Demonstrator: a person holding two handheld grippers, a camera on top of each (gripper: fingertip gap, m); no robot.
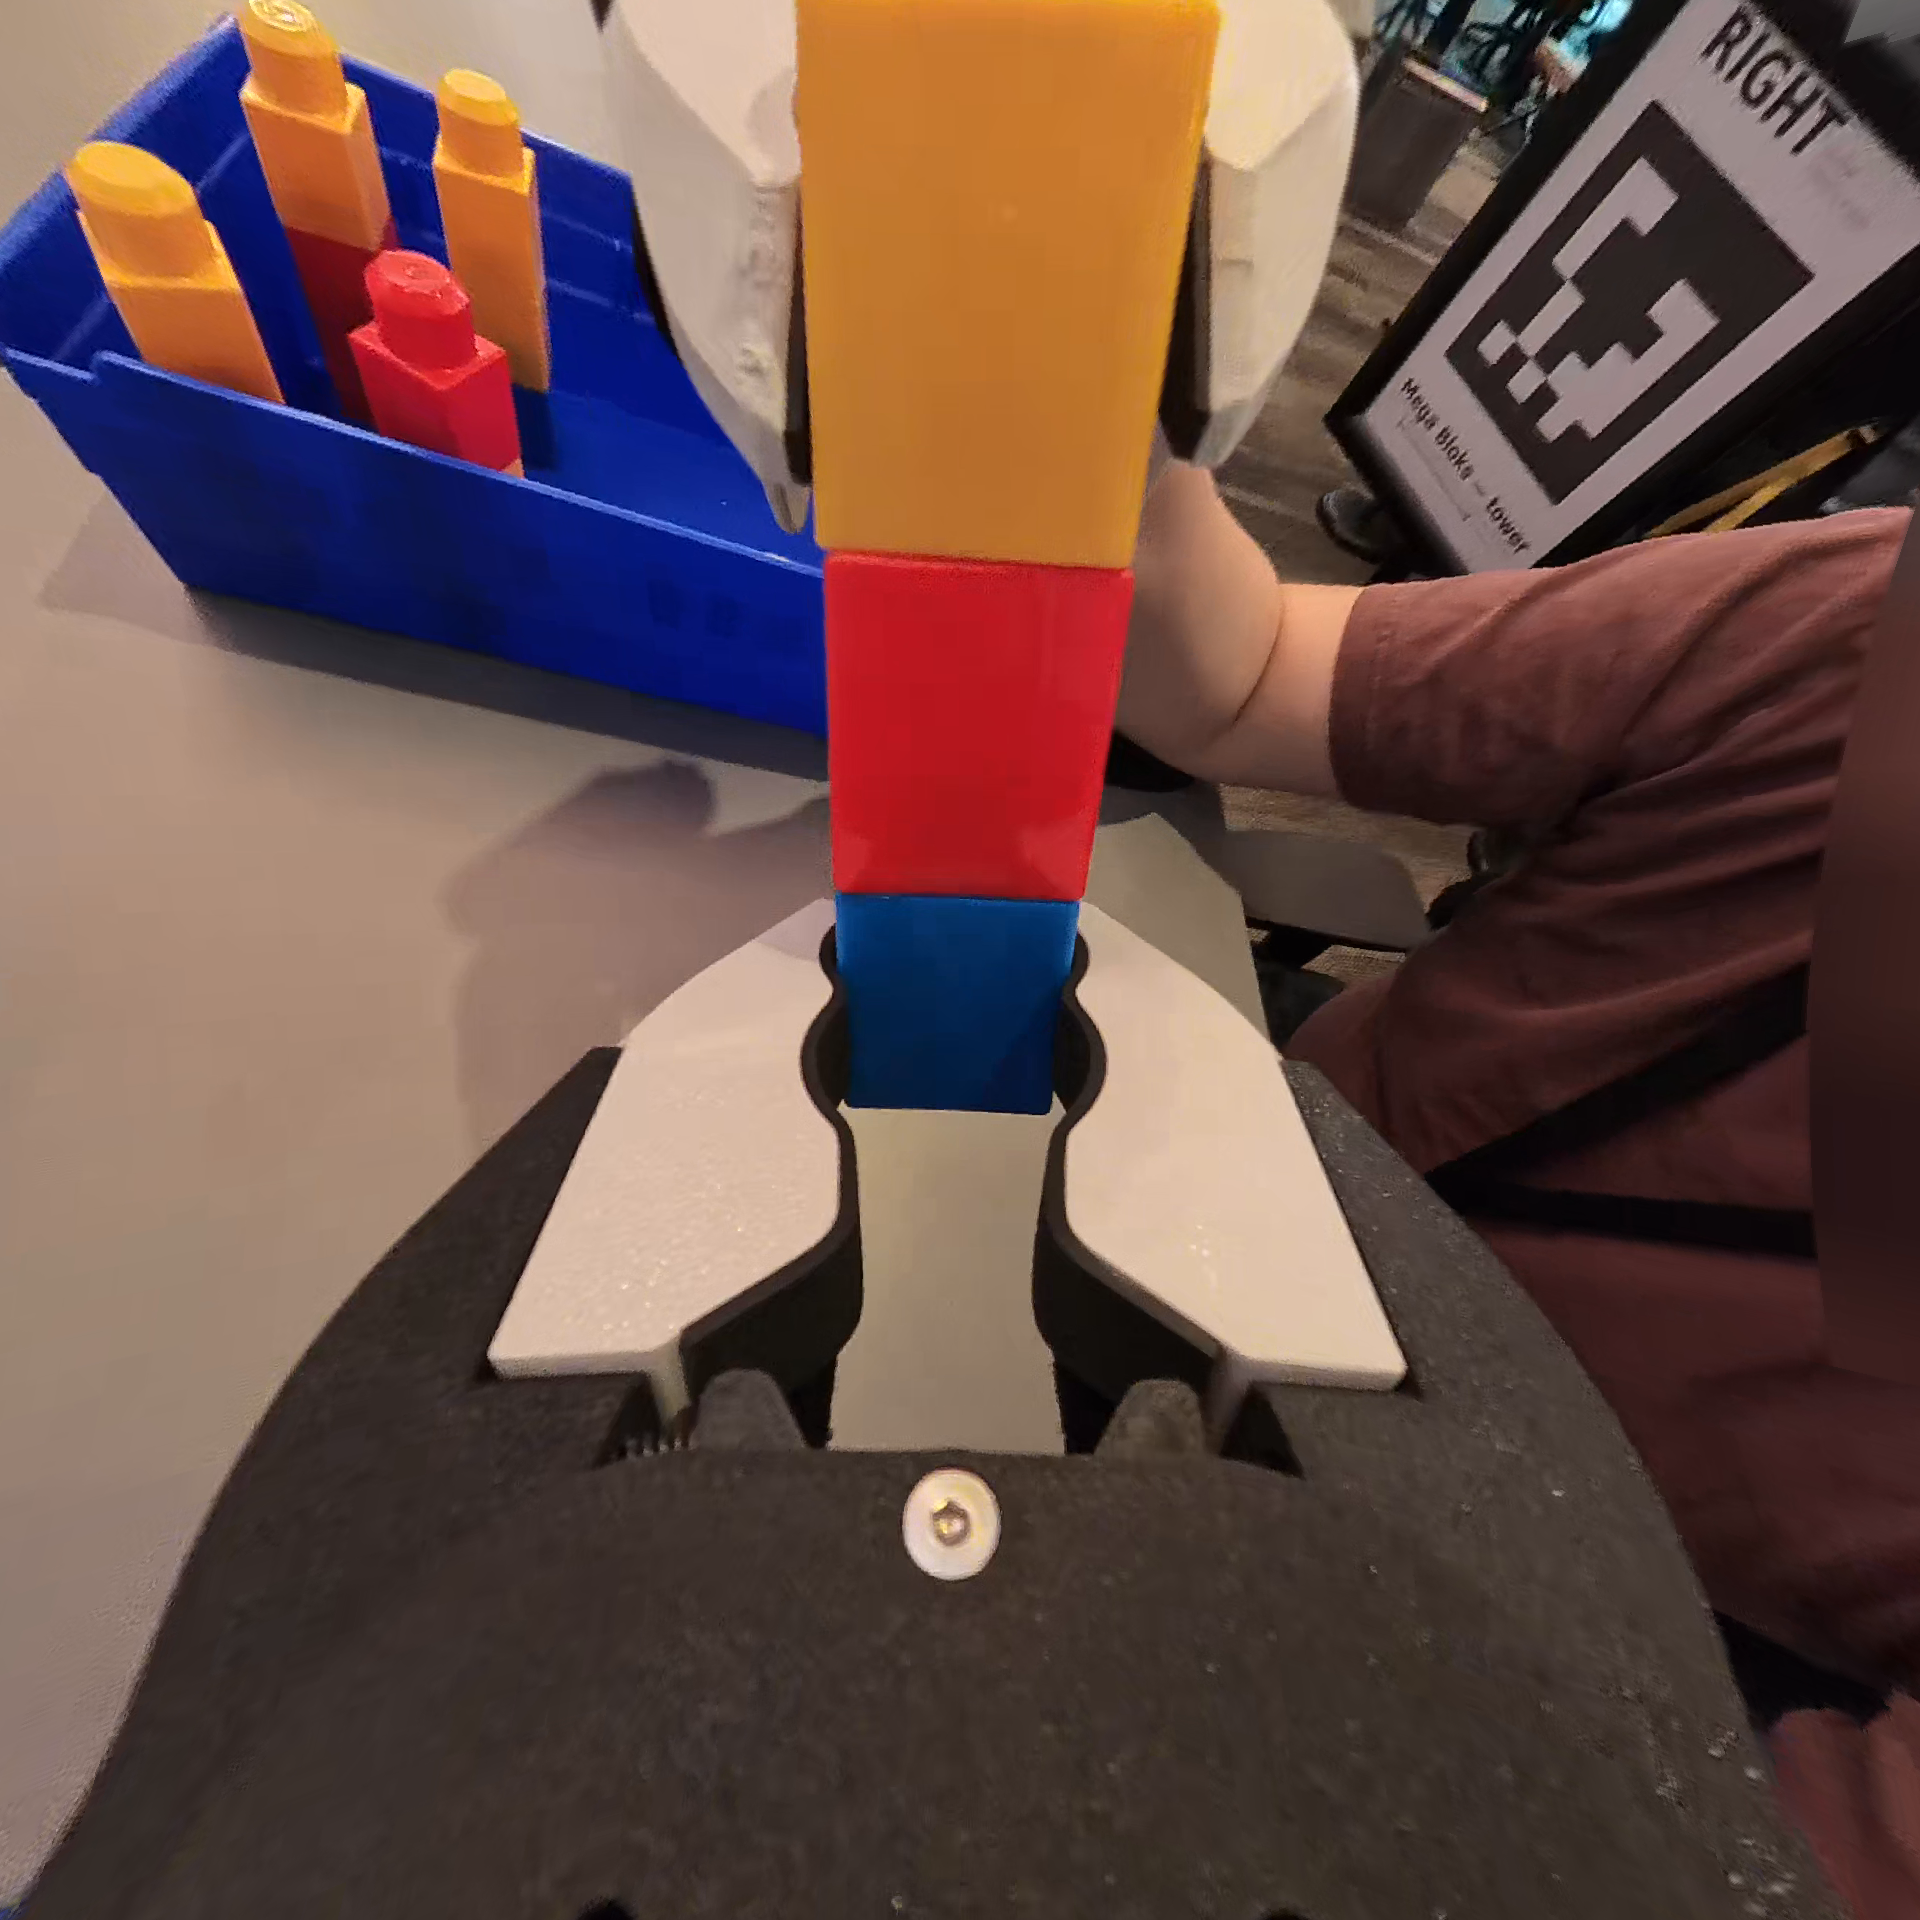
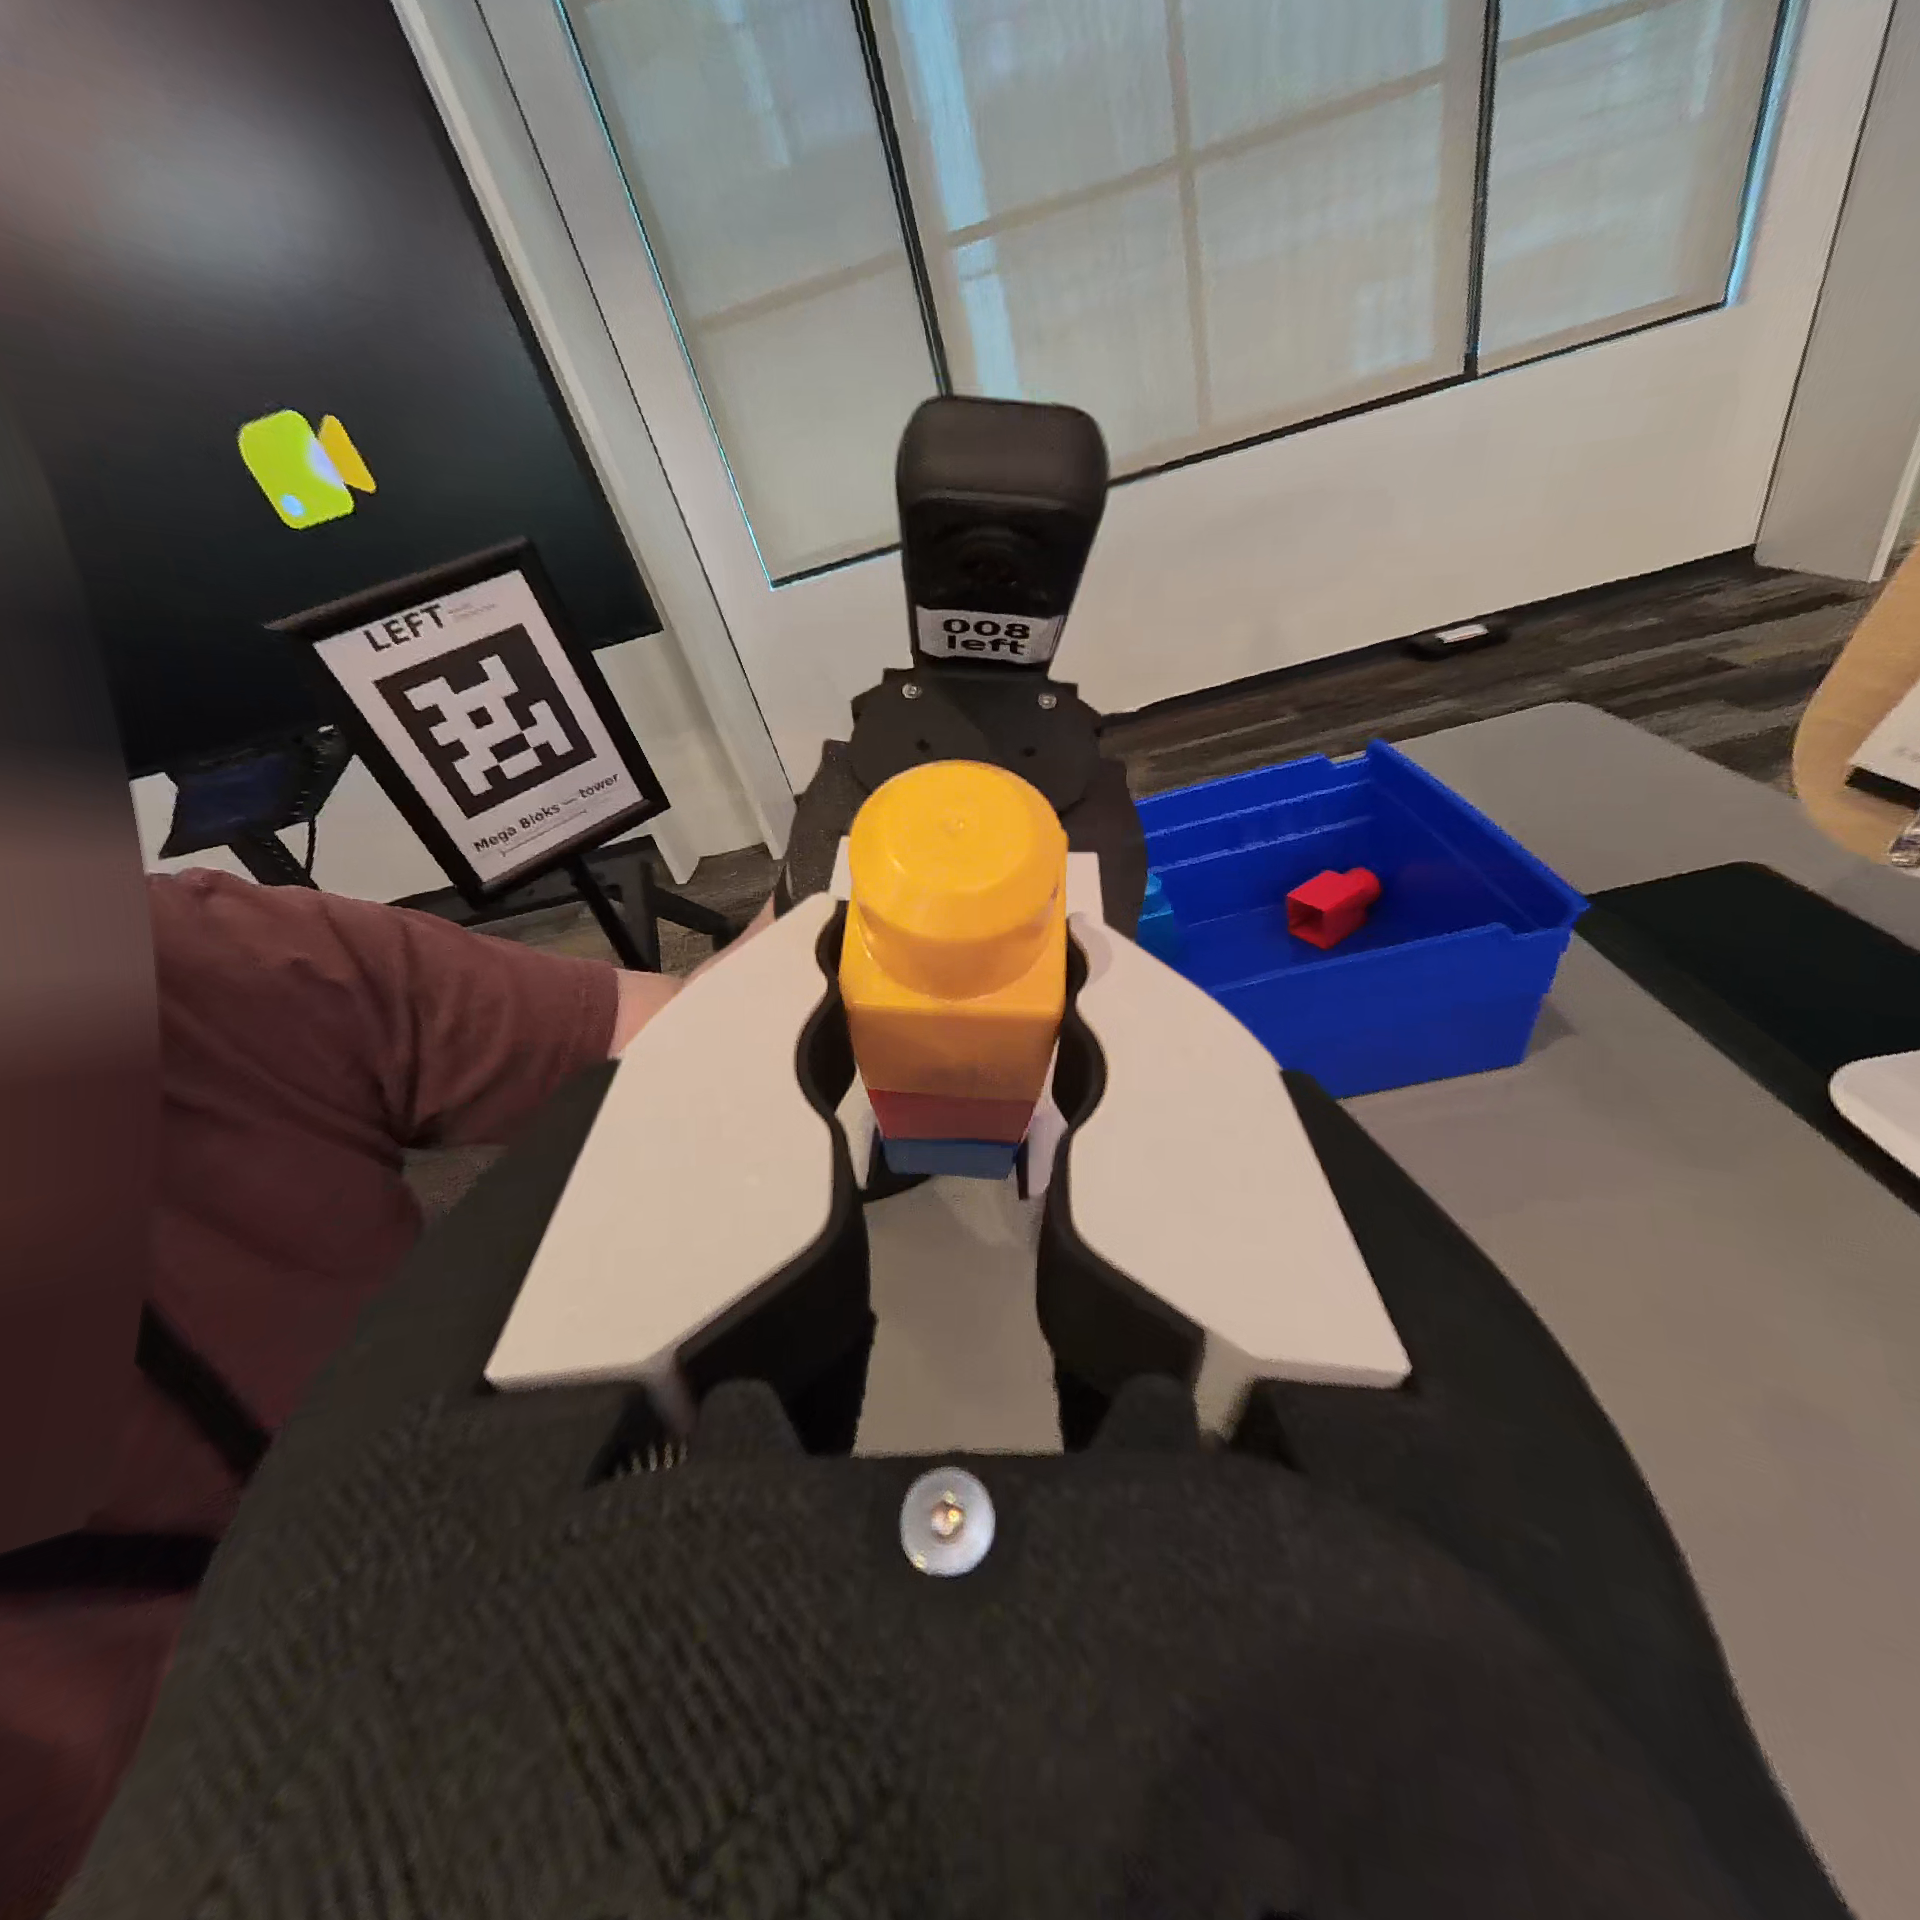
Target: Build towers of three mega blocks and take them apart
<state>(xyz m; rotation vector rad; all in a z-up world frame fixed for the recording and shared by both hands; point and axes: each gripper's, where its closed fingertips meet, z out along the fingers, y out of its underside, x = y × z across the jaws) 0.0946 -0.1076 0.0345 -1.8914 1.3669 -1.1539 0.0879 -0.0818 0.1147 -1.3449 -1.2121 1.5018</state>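
1. A full three-block tower (image 1: 977,623) is up off the desk (image 1: 260,935), held between the two tools: blue block (image 1: 951,1003) at one end, red block (image 1: 977,727) in the middle, orange block (image 1: 997,281) at the other.
2. The left tool (image 1: 951,997) is partly closed, both pads pressed on the sides of the blue block.
3. The right tool (image 2: 951,997) is partly closed too, clamped on the square body of the orange block (image 2: 951,997), with the round stud end facing its camera.
4. So the stack looks complete, and my read is we're at the turn from building to taking apart, though it could be the last press-together.
5. Next move, as I judge it: a straight pull along the tower's axis, both grips kept firm, so one joint lets go cleanly. Which joint gives first is hard to call, so the red block may go with either end.
6. The blue bin (image 1: 436,540) sits just beside the tower on the desk with spare orange and red blocks standing in it, the likely place to drop the freed pieces.
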